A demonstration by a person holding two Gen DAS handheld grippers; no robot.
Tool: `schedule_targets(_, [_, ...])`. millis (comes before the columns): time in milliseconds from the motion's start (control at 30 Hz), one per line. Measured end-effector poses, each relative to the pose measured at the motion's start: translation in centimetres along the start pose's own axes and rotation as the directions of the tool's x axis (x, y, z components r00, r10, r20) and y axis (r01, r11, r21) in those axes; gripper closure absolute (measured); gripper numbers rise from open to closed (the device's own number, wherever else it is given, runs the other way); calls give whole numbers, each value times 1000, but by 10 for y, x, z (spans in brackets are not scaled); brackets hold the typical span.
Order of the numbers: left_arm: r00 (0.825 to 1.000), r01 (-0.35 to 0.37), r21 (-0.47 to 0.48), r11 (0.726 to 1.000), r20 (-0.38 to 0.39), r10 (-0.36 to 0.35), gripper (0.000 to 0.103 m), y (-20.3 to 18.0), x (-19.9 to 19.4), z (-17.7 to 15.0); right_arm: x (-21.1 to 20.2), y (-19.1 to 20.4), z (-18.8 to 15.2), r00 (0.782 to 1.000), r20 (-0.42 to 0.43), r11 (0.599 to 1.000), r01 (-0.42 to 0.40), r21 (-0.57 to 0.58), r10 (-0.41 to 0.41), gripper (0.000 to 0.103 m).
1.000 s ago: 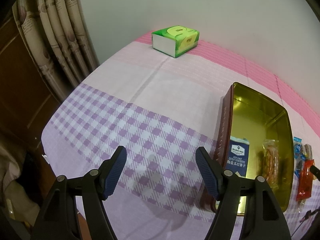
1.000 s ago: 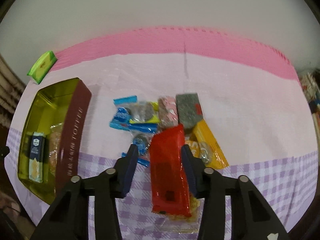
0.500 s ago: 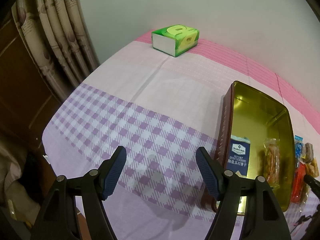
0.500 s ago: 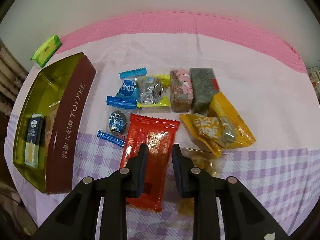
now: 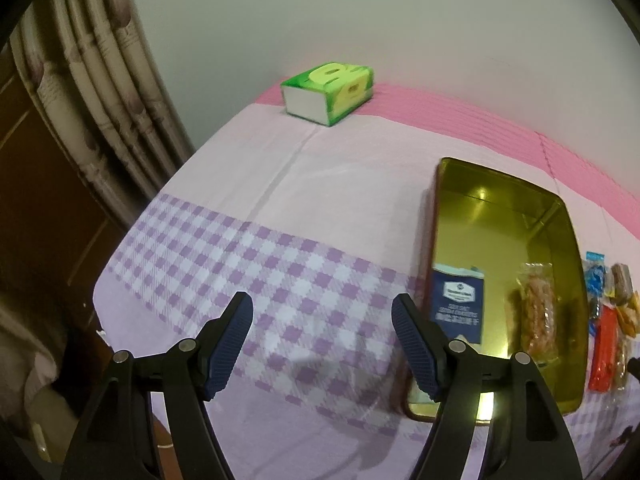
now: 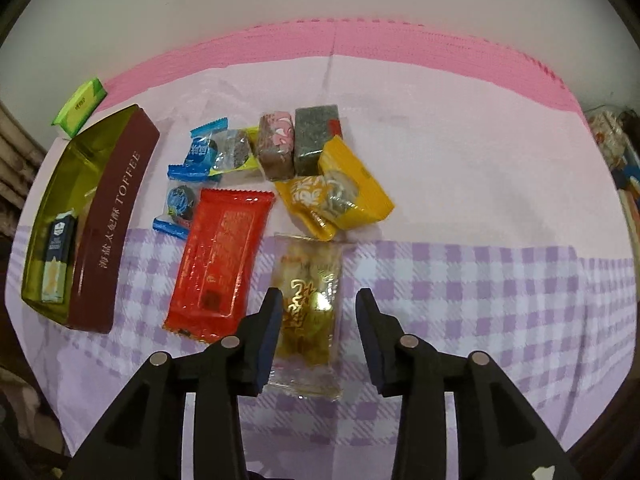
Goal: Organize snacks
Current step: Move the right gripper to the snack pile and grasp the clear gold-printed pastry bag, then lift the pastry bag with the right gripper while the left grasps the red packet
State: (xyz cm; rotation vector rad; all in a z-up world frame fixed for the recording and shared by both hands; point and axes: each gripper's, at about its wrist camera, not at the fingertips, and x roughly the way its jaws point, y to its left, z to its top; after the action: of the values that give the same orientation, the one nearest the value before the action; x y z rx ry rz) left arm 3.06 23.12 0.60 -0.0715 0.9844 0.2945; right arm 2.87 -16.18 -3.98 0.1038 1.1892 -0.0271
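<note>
A maroon toffee tin [image 6: 116, 216] with a gold inside stands at the left; in the left wrist view the tin [image 5: 560, 216] holds a navy cracker pack [image 5: 458, 304] and a clear pastry pack [image 5: 538, 316]. Loose snacks lie to its right: a red pack [image 6: 222, 256], blue candies [image 6: 200, 152], two yellow packs [image 6: 348, 188], and a clear gold-printed pack [image 6: 308, 300]. My right gripper [image 6: 316, 320] is open, its jaws on either side of the clear pack's near part. My left gripper [image 5: 322, 344] is open and empty over the checked cloth, left of the tin.
A green tissue box [image 5: 328, 92] sits at the table's far left corner, and shows in the right wrist view [image 6: 80, 106]. Curtains [image 5: 100, 92] hang past the left table edge. A wall runs behind the table. Clutter [image 6: 616, 148] lies off the right edge.
My right gripper has opened and moved right, from over the red pack to the clear gold-printed pack. The left gripper's view has shifted slightly right toward the tin; it stays open.
</note>
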Motion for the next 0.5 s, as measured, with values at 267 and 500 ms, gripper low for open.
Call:
schedule_targets(267, [999, 41, 102, 994, 13, -42, 31, -44, -22, -4, 16, 0, -2, 1000, -10, 1000, -25, -4, 25, 64])
schedule_targets(500, [987, 163, 225, 961, -35, -159, 31, -111, -39, -8, 20, 2, -7, 1000, 6, 999, -17, -50, 17, 67])
